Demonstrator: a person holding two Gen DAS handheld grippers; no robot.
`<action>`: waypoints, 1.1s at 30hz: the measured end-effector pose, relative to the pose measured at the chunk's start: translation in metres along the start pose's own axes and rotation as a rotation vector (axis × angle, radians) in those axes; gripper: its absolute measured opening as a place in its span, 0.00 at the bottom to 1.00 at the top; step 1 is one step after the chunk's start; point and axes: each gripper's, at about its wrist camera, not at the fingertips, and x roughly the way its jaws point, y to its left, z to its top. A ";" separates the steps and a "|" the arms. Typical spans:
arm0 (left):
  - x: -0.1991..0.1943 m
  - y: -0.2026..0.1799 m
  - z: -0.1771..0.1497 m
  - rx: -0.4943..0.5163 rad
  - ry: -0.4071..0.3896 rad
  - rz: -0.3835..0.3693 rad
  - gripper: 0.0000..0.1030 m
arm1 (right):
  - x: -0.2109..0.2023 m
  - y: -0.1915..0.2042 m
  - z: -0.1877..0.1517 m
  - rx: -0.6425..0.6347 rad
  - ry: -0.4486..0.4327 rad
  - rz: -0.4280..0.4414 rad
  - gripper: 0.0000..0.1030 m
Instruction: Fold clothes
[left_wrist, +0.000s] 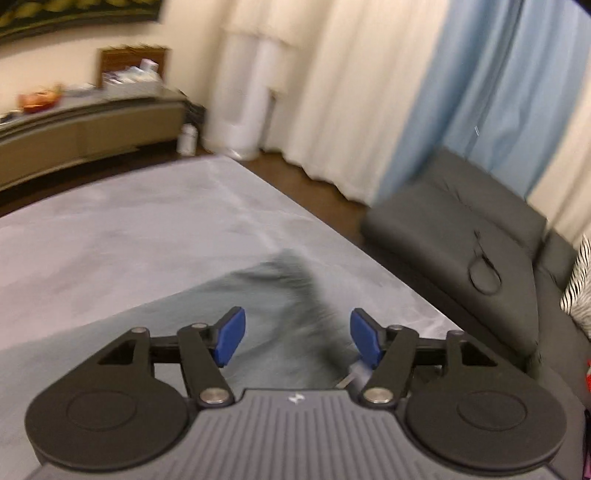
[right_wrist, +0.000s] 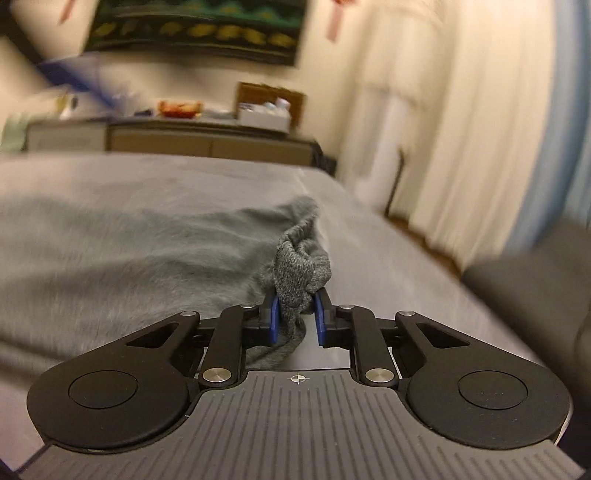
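right gripper (right_wrist: 297, 314) pinching grey knit garment (right_wrist: 299, 266) | left gripper (left_wrist: 297, 341) jaws apart

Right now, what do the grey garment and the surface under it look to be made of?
Grey garment: knitted fabric, probably wool or a blend; heathered flecks and visible stitch texture, matte. Surface beneath it: light grey cloth covering, soft and matte, perhaps short pile; blur leaves its weave unclear.
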 end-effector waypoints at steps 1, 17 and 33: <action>0.016 -0.010 0.004 0.027 0.036 0.008 0.66 | -0.003 0.006 0.000 -0.051 -0.020 -0.010 0.17; -0.045 0.091 -0.064 -0.231 0.010 0.240 0.18 | -0.072 0.012 0.013 -0.065 -0.219 0.283 0.51; -0.034 0.144 -0.104 -0.314 -0.112 0.151 0.21 | -0.022 0.046 0.011 -0.056 0.078 0.308 0.19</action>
